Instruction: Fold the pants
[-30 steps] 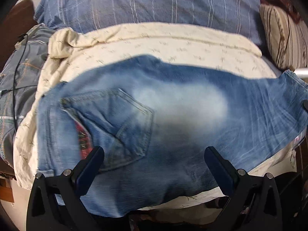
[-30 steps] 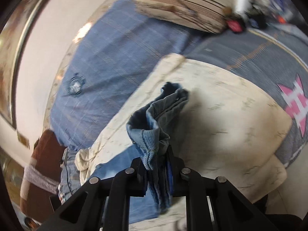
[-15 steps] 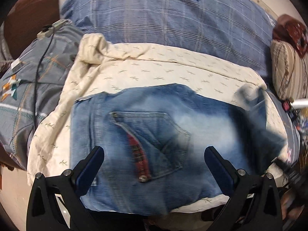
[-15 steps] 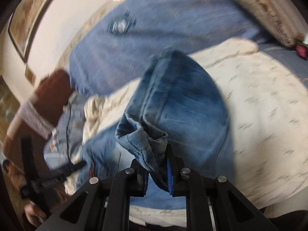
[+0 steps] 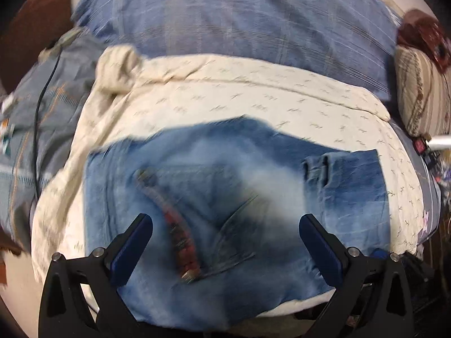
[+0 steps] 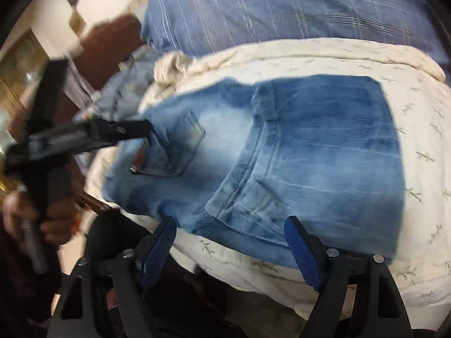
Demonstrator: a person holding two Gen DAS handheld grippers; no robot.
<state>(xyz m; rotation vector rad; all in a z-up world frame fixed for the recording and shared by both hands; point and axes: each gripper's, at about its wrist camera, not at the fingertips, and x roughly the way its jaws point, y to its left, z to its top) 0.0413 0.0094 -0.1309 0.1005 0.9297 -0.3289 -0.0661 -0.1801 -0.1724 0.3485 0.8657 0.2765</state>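
Note:
The faded blue jeans (image 5: 214, 197) lie on a cream blanket (image 5: 253, 95), back pocket (image 5: 197, 211) up, with the leg end folded over onto their right part (image 5: 352, 186). My left gripper (image 5: 225, 233) is open and empty, hovering over the pocket area. In the right wrist view the jeans (image 6: 282, 152) lie folded, the leg layer (image 6: 324, 140) on top. My right gripper (image 6: 231, 239) is open and empty at the near edge of the fold. The left gripper (image 6: 141, 132) shows there over the pocket side.
A blue striped bedcover (image 5: 239, 22) lies behind the blanket. A striped pillow (image 5: 420, 95) is at the right, grey patterned bedding with a black cable (image 5: 39, 112) at the left. A hand (image 6: 36, 214) holds the left gripper's handle at the bed's left edge.
My right gripper carried the leg end over the jeans, laid it down on top, and opened. My left gripper stayed open and shifted a little over the pocket.

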